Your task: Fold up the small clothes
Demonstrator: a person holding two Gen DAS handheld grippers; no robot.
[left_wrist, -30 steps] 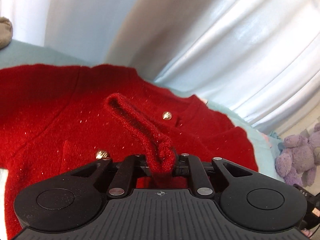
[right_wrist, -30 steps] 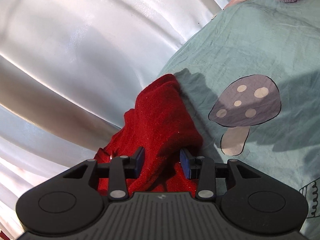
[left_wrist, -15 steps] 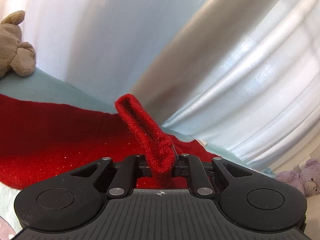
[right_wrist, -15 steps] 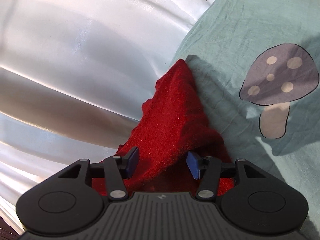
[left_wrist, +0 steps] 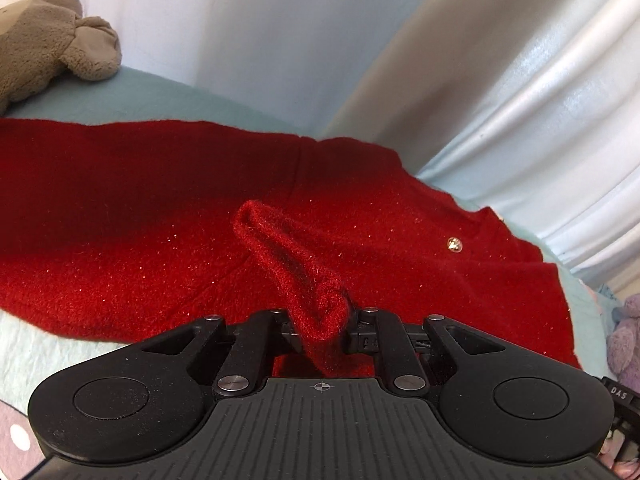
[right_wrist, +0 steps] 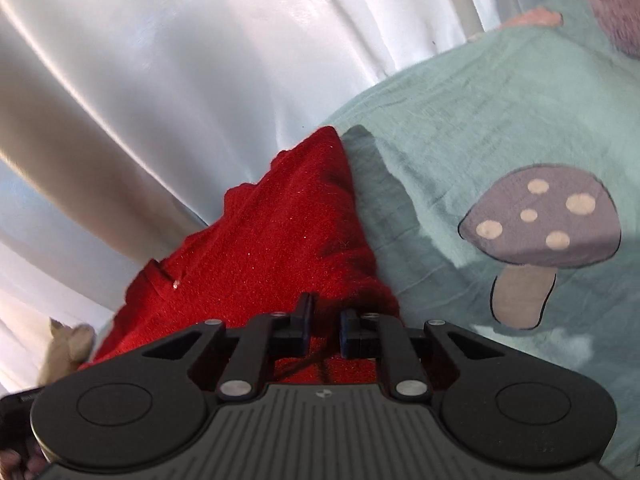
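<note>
Red cardigan (left_wrist: 168,216) lies spread on the bed sheet (right_wrist: 460,120), near its curtain-side edge. Left gripper (left_wrist: 320,320) clamped on a cuff; right gripper (right_wrist: 324,320) has just closed, pinching the knit. Soft, light, floppy (buttons hard); grip edges.

left wrist: close, tilted down over red cardigan (left_wrist: 160,208) toward curtain (left_wrist: 500,60) | right wrist: same tilt, bedsheet (right_wrist: 480,120) beside | shared: cardigan, curtain
</note>
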